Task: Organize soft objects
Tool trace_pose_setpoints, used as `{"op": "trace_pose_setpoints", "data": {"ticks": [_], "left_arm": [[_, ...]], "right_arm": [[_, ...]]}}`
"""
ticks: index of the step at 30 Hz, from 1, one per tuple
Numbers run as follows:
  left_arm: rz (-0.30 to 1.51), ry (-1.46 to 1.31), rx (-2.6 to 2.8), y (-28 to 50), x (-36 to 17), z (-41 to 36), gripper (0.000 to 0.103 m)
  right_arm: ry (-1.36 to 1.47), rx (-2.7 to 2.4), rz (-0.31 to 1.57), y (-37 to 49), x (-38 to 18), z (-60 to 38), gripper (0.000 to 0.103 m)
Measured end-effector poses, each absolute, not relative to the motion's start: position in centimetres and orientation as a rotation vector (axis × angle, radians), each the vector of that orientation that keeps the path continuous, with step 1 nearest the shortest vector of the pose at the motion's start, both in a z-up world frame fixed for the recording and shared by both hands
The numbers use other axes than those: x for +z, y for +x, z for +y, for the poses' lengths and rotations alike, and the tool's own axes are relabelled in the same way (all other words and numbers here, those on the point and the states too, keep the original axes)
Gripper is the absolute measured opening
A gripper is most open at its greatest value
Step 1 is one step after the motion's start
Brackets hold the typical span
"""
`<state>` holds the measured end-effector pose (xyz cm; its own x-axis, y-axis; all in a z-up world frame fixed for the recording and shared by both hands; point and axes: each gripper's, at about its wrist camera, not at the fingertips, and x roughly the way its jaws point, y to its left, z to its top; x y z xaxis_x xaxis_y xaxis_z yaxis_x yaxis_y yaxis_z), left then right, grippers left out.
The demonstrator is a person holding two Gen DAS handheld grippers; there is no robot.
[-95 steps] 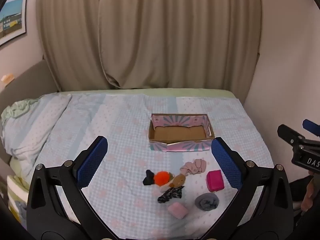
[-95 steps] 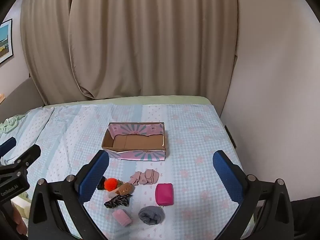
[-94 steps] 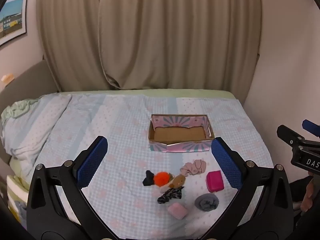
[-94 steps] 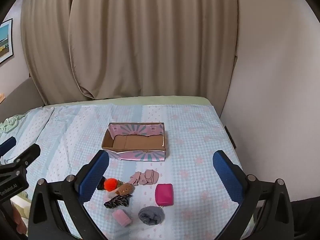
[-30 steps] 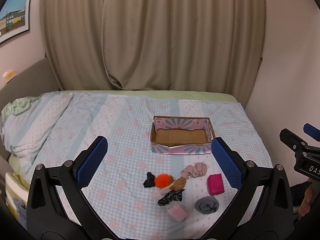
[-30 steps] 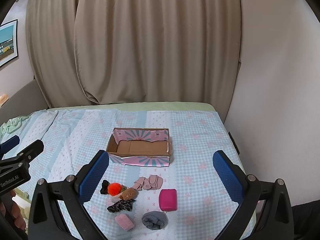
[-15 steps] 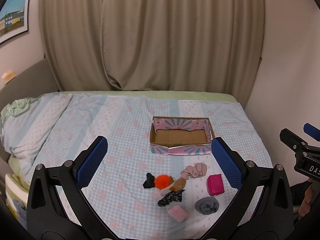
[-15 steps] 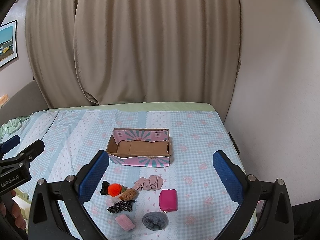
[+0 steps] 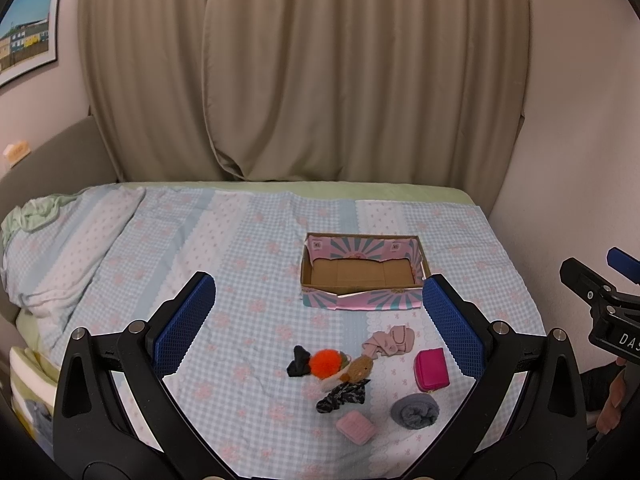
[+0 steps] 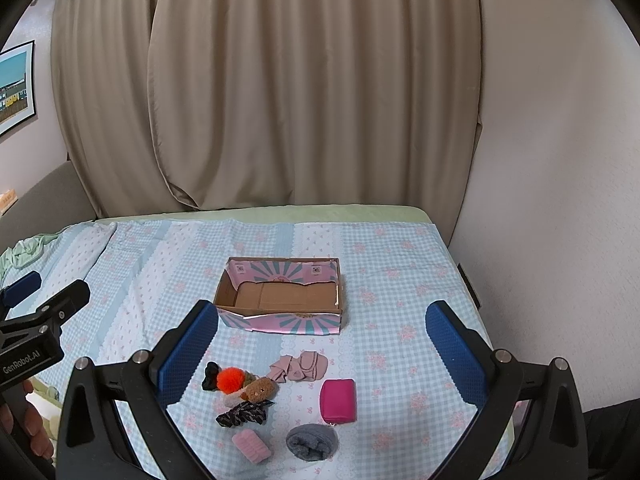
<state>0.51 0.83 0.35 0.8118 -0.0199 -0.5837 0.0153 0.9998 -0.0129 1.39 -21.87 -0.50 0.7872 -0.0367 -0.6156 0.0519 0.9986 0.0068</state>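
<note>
Soft items lie on the bed near me: a magenta pouch (image 9: 431, 368) (image 10: 338, 400), a grey rolled cloth (image 9: 415, 411) (image 10: 313, 442), a light pink pad (image 9: 355, 432) (image 10: 252, 446), a dark scrunchie (image 9: 341, 395) (image 10: 242, 413), an orange pompom (image 9: 323, 363) (image 10: 230, 379), a brown plush (image 9: 358, 368) (image 10: 260, 389) and a pink folded cloth (image 9: 389, 341) (image 10: 300, 366). An empty pink cardboard box (image 9: 362, 295) (image 10: 280, 322) sits behind them. My left gripper (image 9: 319, 322) and right gripper (image 10: 322, 338) are open and empty, held above the items.
The bed has a blue checked sheet (image 9: 224, 248) with a rumpled pillow (image 9: 52, 256) at left. Beige curtains (image 9: 320, 80) hang behind. A wall (image 10: 560, 200) borders the bed's right edge.
Both grippers have drifted slightly back and up, so the box and items sit a little lower and further away. Nothing on the bed has moved.
</note>
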Motion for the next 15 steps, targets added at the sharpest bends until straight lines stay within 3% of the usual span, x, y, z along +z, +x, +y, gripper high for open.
{"op": "trace_pose_setpoints", "data": {"ticks": [15], "left_arm": [[0.693, -0.073, -0.023, 1.2, -1.8, 2.6, 0.102]], "right_arm": [[0.013, -0.043, 0.689, 1.4, -0.9, -20.7, 0.103]]}}
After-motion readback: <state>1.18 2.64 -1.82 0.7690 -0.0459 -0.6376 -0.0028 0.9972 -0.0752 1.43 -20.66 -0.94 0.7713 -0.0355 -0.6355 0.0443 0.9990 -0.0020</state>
